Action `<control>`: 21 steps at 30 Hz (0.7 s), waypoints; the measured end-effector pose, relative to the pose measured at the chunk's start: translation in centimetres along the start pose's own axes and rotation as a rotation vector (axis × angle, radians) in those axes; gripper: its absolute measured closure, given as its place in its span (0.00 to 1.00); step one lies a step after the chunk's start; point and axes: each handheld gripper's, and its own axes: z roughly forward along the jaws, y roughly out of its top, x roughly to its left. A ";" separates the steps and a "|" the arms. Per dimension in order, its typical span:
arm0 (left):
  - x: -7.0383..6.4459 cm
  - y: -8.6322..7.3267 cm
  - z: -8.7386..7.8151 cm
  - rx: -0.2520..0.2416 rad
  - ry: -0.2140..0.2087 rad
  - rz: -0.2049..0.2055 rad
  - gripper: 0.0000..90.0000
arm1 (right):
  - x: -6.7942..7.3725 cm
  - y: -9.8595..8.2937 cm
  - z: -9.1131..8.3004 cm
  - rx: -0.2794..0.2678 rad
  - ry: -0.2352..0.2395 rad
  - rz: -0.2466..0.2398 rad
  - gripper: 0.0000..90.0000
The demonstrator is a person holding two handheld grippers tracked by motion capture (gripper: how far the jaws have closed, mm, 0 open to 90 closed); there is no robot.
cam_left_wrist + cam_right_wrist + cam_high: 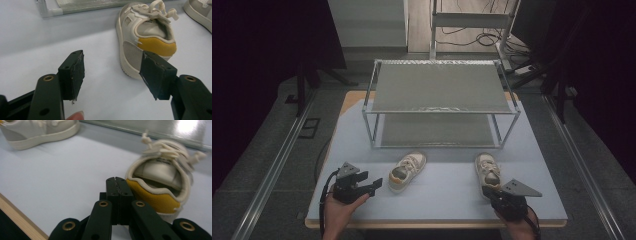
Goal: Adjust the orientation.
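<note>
Black jaws of the left gripper (373, 186), at lower left of the high view, gape wide and empty beside the left shoe (407, 171); the right gripper (486, 190), lower right, is pressed closed, empty, behind the right shoe (487, 168), both hands low at the table (442, 205) edge

The right shoe (160, 182) is blurred, its heel partly hidden behind the claw (116, 180).
</note>
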 end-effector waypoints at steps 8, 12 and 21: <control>0.2 0.0 -0.1 -0.002 0.006 -0.005 0.40 | -2.5 -0.2 -1.1 0.026 0.017 0.032 1.00; 0.1 0.0 0.0 0.003 0.005 -0.003 0.40 | -3.7 -0.5 -1.9 0.027 -0.009 0.059 1.00; 0.2 0.0 0.0 0.004 0.008 -0.003 0.40 | -4.8 -0.5 -2.7 0.028 0.019 0.082 0.95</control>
